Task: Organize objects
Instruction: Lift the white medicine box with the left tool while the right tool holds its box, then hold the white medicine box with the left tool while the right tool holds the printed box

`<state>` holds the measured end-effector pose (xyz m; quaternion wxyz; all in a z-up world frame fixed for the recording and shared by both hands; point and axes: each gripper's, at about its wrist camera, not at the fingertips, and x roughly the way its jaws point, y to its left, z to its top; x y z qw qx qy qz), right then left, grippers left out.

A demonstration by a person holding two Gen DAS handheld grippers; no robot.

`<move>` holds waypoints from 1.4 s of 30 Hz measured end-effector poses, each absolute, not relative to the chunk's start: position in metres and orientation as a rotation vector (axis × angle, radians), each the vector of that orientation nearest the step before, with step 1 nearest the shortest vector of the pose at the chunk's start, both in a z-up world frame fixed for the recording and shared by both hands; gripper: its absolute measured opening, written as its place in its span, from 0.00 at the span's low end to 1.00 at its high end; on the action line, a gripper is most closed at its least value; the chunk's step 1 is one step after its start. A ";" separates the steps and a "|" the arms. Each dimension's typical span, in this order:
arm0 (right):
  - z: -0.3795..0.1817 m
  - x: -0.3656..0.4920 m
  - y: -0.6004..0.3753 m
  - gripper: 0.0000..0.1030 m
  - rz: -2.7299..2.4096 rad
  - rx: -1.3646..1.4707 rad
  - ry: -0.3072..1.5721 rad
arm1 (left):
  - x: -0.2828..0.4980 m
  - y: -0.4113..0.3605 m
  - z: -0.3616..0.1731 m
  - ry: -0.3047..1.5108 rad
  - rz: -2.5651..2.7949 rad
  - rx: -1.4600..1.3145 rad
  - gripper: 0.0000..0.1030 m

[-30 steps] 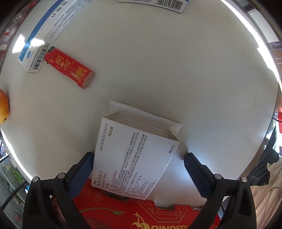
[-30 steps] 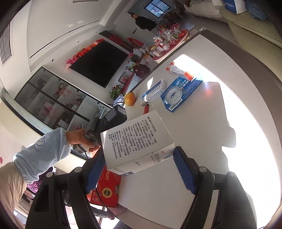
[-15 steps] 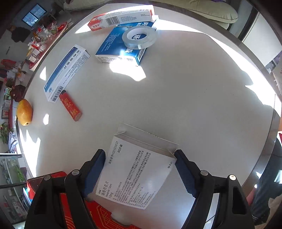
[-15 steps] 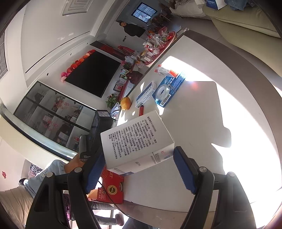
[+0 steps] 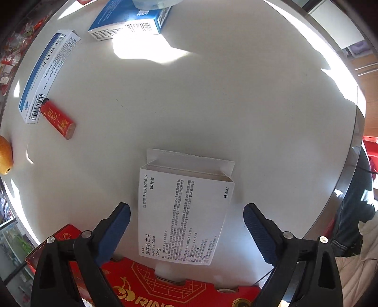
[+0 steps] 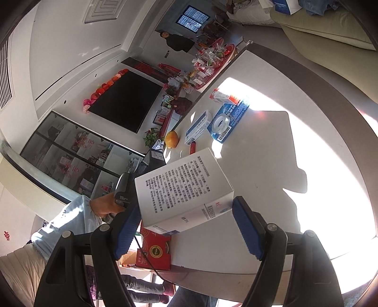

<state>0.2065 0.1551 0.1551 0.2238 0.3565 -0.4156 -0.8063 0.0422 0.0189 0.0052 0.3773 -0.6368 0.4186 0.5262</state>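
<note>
**Change of state.** The left gripper [image 5: 186,208] had narrowed around the white medicine box [image 5: 182,226] half a second ago. Its jaws are now opening again. The box lies between them, and a clear gap shows on both sides, so neither pad presses on it. The right gripper [image 6: 186,204] has not changed: its two blue pads stay clamped on the side walls of the box [image 6: 179,186], which sits at the same place in the right wrist view as before.

**Meaning for the task.** The box appears to be carried by the right gripper alone. The left gripper's squeeze has ended without a takeover, so the left gripper is free for another item. This is a judgement, not a confirmed handover.

**Position of the box.** The box hangs over the near edge of the round white table [image 5: 236,94]. Its rear end overlaps the red carton [image 5: 165,290] at that edge. The lighter [image 5: 57,119], the long white-and-blue box [image 5: 45,78], the blue box [image 5: 127,21] and the orange [image 5: 4,155] lie well apart from it, along the far left edge.

**Orientation.** The printed broad face is up. The long axis runs from the near edge toward the table's centre. The end flap [image 5: 189,158] is open and points toward the centre.
</note>
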 end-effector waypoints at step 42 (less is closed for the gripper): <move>0.130 0.254 0.100 0.74 -2.179 1.165 -1.284 | 0.152 -0.116 0.133 -0.300 2.355 -1.061 0.75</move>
